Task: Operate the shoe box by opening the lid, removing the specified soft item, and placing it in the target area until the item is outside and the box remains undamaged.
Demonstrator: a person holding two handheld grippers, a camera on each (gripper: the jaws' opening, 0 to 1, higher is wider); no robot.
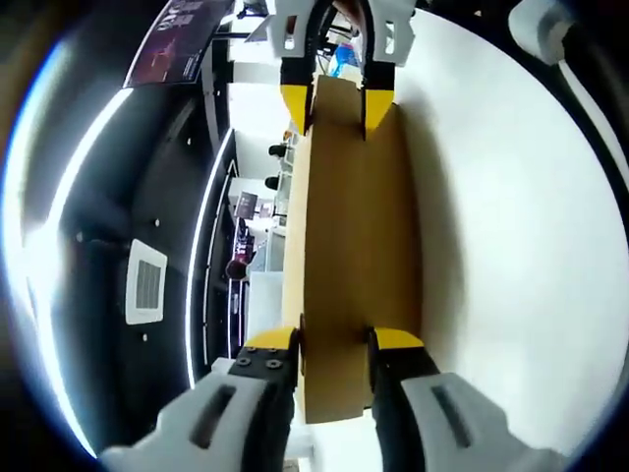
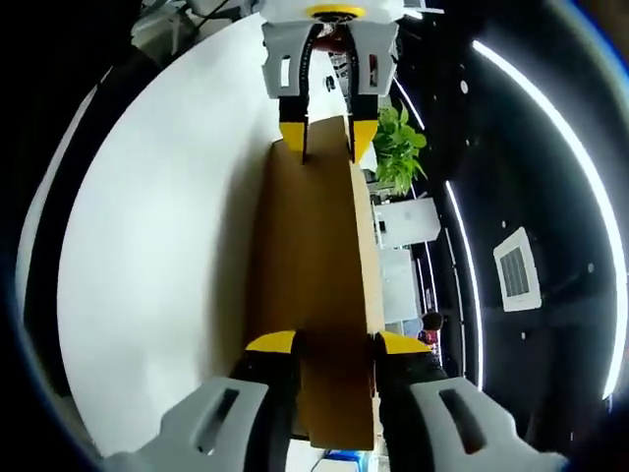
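We have the cardboard lid [image 1: 354,246] of the shoe box gripped at both ends, and it looks lifted off, held up between the two tools with the white desk [image 1: 511,246] on one side of it and the dark ceiling on the other. In the left gripper view, the left gripper [image 1: 334,344] has its yellow-tipped jaws clamped on the near edge of the panel, while the right gripper [image 1: 336,108] pinches the far edge. The right gripper view gives the mirror picture: the right gripper [image 2: 332,346] closed on its near edge, the left gripper [image 2: 326,138] on the far one, and a green plant [image 2: 398,147] beyond. We judge that the opening step is in hand, with the lid carried clear. The box body and the soft item are hidden from us here. Next we should set the lid flat on the desk without bending it, release both jaws, and then reach into the box for the soft item.
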